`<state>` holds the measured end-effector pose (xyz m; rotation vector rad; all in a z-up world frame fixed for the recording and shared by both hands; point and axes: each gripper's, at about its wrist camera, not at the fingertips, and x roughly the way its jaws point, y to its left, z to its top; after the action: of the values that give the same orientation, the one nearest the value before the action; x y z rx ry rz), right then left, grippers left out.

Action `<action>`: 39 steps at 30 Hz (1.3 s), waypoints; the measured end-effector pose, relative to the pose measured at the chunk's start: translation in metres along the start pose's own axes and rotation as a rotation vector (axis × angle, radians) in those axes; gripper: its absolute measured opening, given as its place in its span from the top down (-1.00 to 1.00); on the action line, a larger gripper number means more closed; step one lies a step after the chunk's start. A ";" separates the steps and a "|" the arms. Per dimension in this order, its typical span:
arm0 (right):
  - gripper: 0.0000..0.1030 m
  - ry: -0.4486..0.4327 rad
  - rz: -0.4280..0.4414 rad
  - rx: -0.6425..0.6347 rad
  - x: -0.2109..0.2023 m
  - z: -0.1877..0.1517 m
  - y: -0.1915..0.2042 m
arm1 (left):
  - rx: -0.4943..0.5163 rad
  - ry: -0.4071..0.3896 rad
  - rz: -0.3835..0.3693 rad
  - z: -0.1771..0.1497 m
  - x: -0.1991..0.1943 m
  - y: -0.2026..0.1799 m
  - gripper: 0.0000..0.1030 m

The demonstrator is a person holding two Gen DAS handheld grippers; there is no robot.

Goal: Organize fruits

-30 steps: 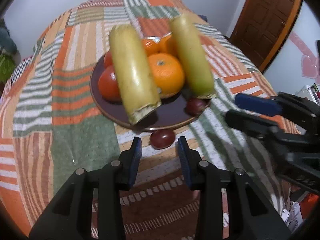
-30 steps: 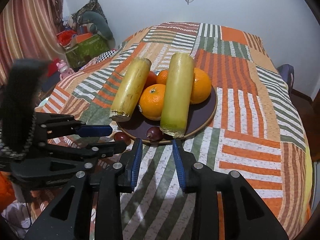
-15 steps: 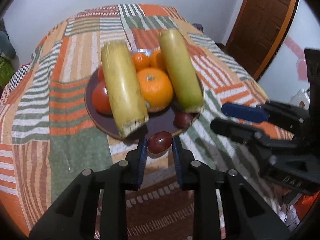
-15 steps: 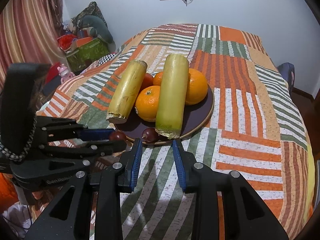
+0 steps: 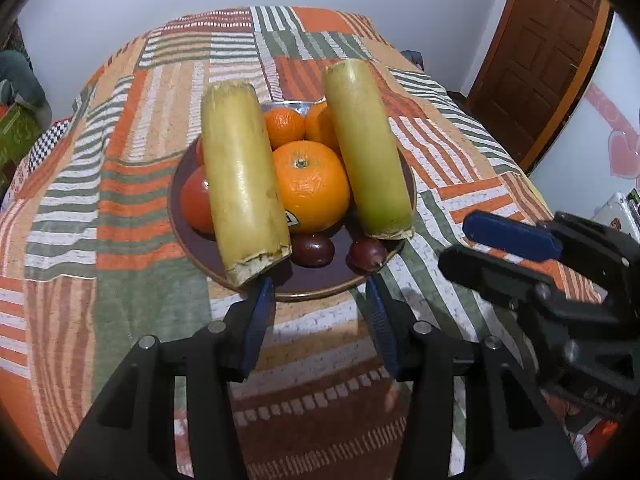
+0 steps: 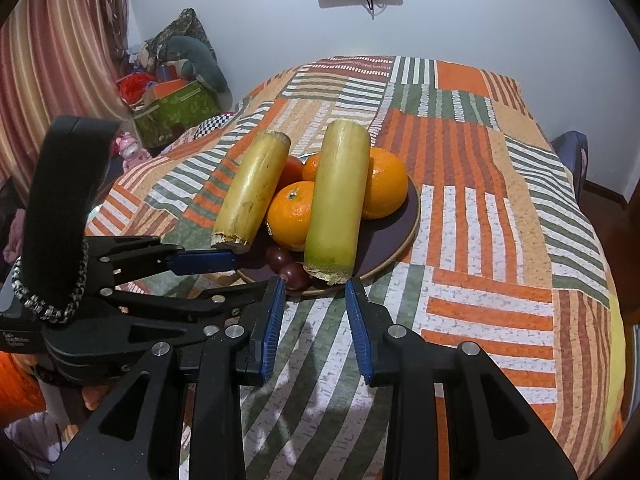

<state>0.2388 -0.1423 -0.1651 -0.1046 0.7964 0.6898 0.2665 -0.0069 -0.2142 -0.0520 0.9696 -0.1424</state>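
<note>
Dark-red plum (image 5: 312,249) lying at plate (image 5: 188,240) 6 o'clock rim, second plum (image 5: 366,254) just beside at 3. Sitting at 12 o'clock off L gripper (image 5: 320,316), jaws opening, nothing between. R gripper (image 6: 316,312) hovering nr, narrow gap, empty.

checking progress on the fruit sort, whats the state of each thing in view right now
dark brown round plate: on the quilt, loaded
two yellow-green cut stalks: propped over the fruit
oranges: on plate
two dark plums: at plate's front
left gripper: opening, empty
right gripper: open, empty
</note>
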 end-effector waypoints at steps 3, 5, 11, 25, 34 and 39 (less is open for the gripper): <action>0.44 -0.014 -0.001 0.005 -0.006 0.003 0.001 | 0.001 -0.028 0.006 -0.002 -0.017 0.001 0.07; 0.44 -0.031 0.000 0.007 -0.013 0.005 0.004 | 0.001 -0.067 0.018 -0.002 -0.037 0.001 0.07; 0.44 -0.128 -0.022 -0.012 -0.056 0.018 0.020 | 0.013 -0.237 0.044 0.000 -0.115 -0.003 0.07; -0.18 -0.511 -0.094 -0.068 -0.206 0.035 0.081 | 0.019 -0.672 0.110 -0.017 -0.301 -0.030 -0.17; -0.87 -0.653 -0.163 -0.021 -0.238 0.028 0.097 | 0.012 -0.759 0.136 -0.036 -0.337 -0.038 -0.78; -1.00 -0.671 -0.239 -0.023 -0.237 0.025 0.102 | 0.005 -0.774 0.153 -0.041 -0.340 -0.039 -0.93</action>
<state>0.0751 -0.1797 0.0325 0.0142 0.1272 0.4601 0.0389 0.0042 0.0450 -0.0244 0.1985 0.0218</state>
